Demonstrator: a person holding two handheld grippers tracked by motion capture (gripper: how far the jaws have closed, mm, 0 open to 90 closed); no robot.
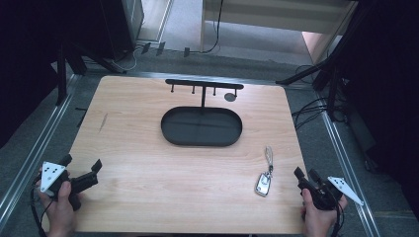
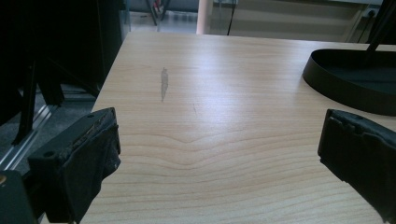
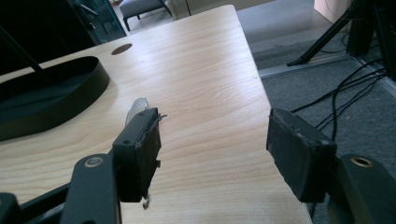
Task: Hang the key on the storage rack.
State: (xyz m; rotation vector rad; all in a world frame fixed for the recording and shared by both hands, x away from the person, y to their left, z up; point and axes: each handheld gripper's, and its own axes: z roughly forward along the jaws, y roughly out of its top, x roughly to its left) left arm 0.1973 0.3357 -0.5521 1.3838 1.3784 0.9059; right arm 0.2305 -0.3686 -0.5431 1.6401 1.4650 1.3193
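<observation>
Car key (image 1: 264,183) with strap lies flat near desk's (image 1: 148,197) front right corner, just beside right gripper (image 1: 307,180); fingers parted, empty. Left gripper (image 1: 81,170) at front left edge, fingers spread, empty. Advice: approach low, straddle key body, not strap.

A lab-type recording setup is being shown here — a wooden table (image 1: 148,187) is being boxed in by metal rails (image 1: 34,153), black stands (image 1: 316,74) are being propped around it, and loose cables (image 1: 309,111) are being trailed over grey carpet (image 1: 188,24).
</observation>
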